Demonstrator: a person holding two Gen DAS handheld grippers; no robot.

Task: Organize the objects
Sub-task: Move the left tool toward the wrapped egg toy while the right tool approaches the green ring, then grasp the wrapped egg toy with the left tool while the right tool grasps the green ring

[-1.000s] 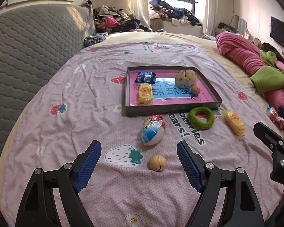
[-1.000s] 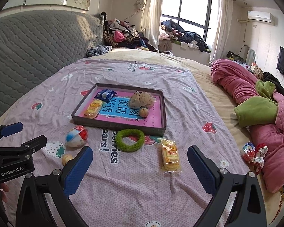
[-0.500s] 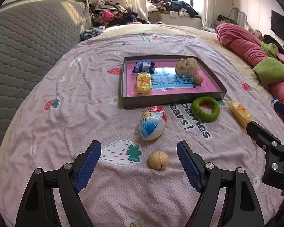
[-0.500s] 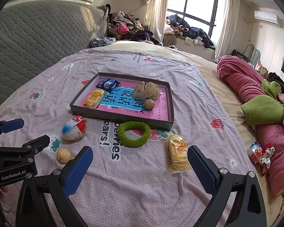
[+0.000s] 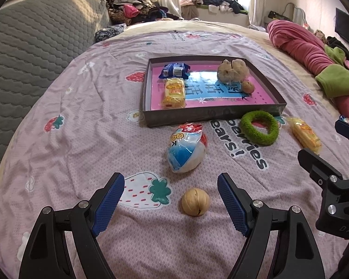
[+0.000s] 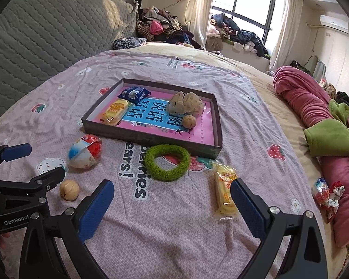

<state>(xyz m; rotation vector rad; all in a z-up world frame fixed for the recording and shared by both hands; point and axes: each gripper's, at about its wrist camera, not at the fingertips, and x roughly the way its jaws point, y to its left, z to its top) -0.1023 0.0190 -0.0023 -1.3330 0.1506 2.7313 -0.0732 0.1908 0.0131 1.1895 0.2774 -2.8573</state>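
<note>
A dark shallow tray with a pink floor sits mid-bed. It holds a blue packet, a yellow snack pack, a plush toy and a walnut. On the sheet lie a loose walnut, a wrapped ball toy, a green ring and a yellow snack pack. My left gripper is open, with the loose walnut between its fingers. My right gripper is open and empty, its right finger beside the snack pack.
A grey quilted headboard stands on the left. A pink and green blanket roll lies along the right edge, with small candy wrappers beside it. Piled clothes lie at the far end under the window.
Both grippers have moved forward and lower toward the bed. The loose walnut now sits closer between the left fingers. The right finger has come up beside the loose snack pack.
</note>
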